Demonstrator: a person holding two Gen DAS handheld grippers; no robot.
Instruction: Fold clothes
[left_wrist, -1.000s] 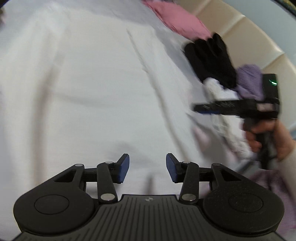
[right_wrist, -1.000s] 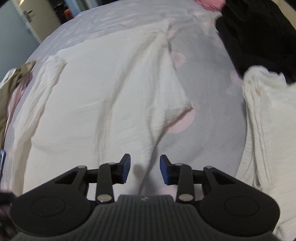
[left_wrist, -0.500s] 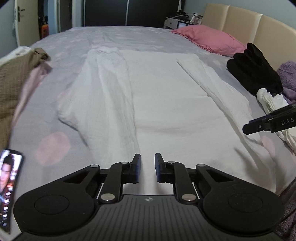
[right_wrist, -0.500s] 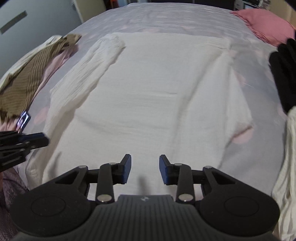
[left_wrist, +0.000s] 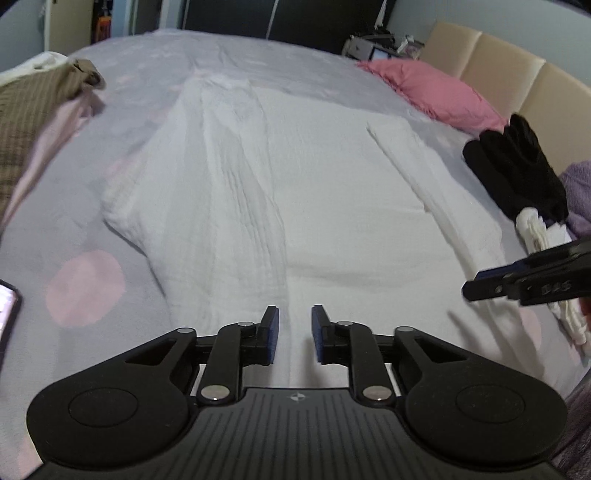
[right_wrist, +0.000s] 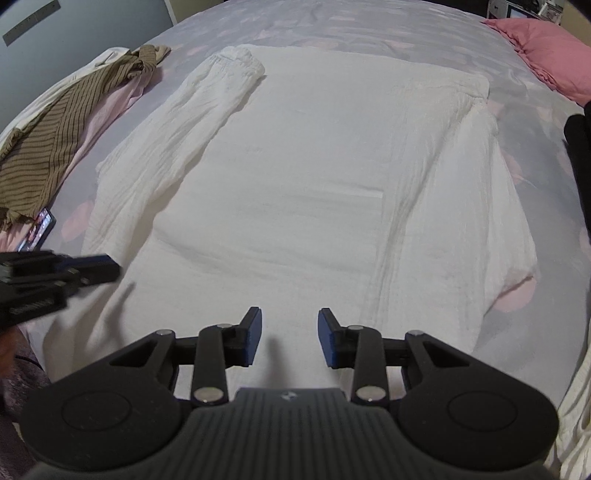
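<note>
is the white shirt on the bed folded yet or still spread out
Mostly spread: the white shirt lies flat, only its sleeves turned in.

Garment (right_wrist: 303, 177) flat on bed (right_wrist: 369, 33), phone (right_wrist: 38, 230) left

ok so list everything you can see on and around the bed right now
white garment: one, white, spread flat mid-bed, both sleeves folded in
bedsheet: one, lilac with pink dots, covering the bed
brown striped top: one, brown, left edge, on pale pink cloth
phone: one, screen lit, beside the brown top
pink pillow: one, pink, by the headboard
headboard: one, beige, right side
black clothes: one pile, black, right edge
purple cloth: one, purple, far right
left gripper: open, above the garment's near edge
right gripper: open, above the near edge
</note>
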